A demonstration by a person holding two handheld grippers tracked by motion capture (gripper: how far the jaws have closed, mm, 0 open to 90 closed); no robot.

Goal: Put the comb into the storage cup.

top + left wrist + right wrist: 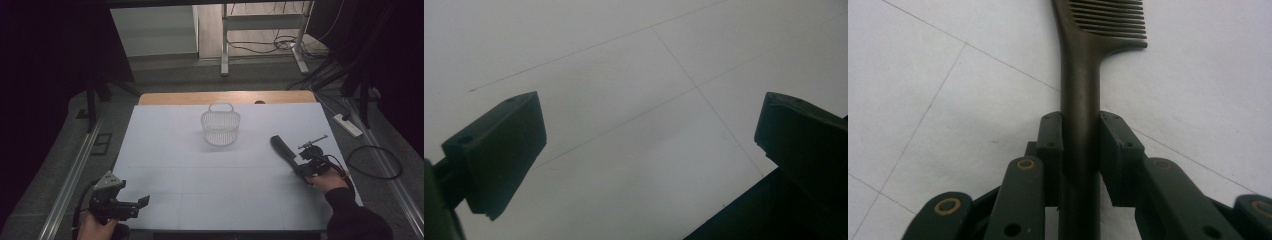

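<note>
We are pinching the comb by its handle in the right gripper, well short of the basket. The left gripper is waiting (jaws spread, empty); carrying the comb over is likely left.

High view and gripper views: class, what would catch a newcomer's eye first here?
First, the white wire basket standing alone near the far middle of the white table. Next, the dark comb, its handle clamped between the jaws of the right gripper at the table's right. The left gripper hangs open at the near left corner.
</note>
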